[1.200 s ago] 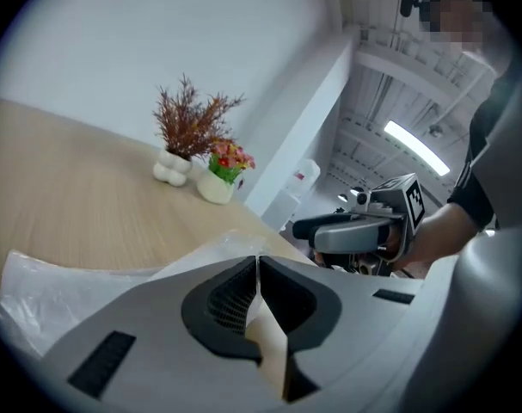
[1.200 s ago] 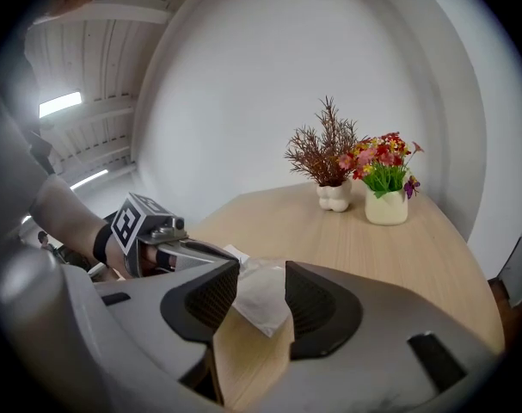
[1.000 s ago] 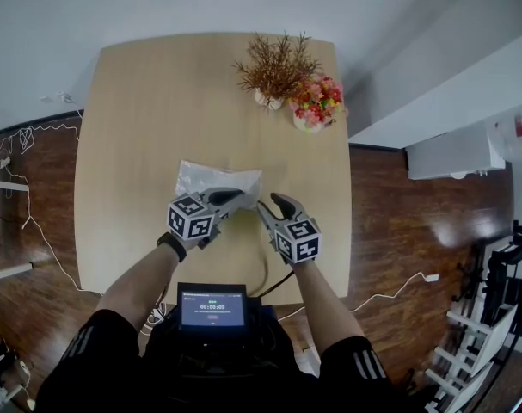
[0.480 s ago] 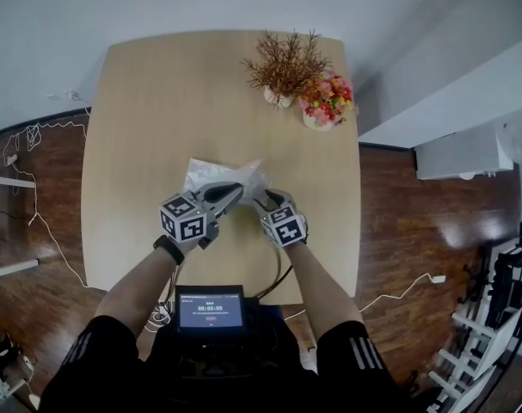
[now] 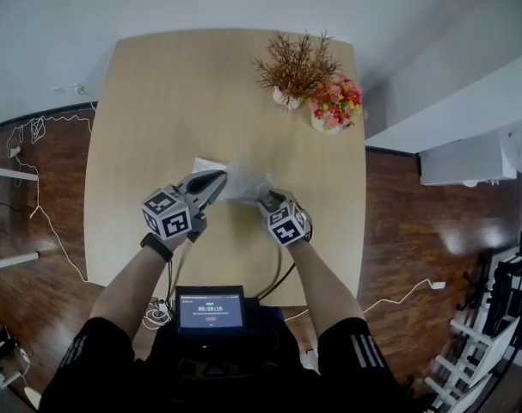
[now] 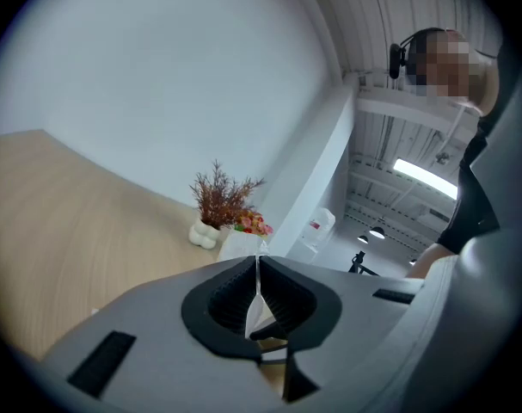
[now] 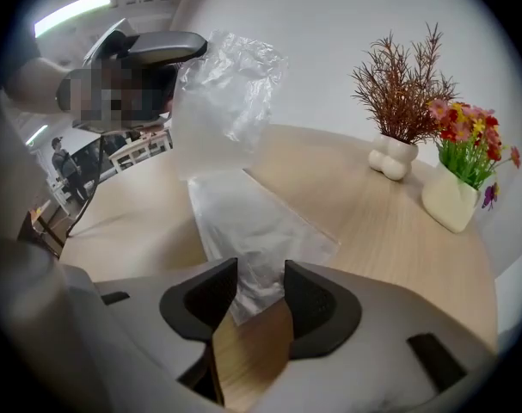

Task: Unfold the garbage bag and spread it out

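1. The right tool (image 5: 266, 201) is over the near half of the table (image 5: 149, 101). It has come down low since a moment ago. Its jaws are spread and have just opened a bit wider. The near corner of the garbage bag (image 7: 254, 231) sits between them, but the pads do not look like they squeeze it yet.

2. The left tool (image 5: 214, 180) is also over the near half of the table, more to the left side. Its jaws are pressed together, and a thin bit of the clear bag is pinched between them. This tool has gone up and to the left.

3. The garbage bag lies near the middle of the table. Most of it is flat and still folded. One layer now hangs up in the air from the left tool (image 7: 162, 52), all crinkly. A moment ago the bag lay flatter on the table.

4. I think this means the unfolding has only just started. One tool pulls a layer up. The other looks ready to grab the low corner, so the bag does not just slide along the table.

5. At the far right of the table stand a dry brown plant (image 5: 297, 61) and a vase of bright flowers (image 5: 335, 103). They are well away from the bag and have not moved.
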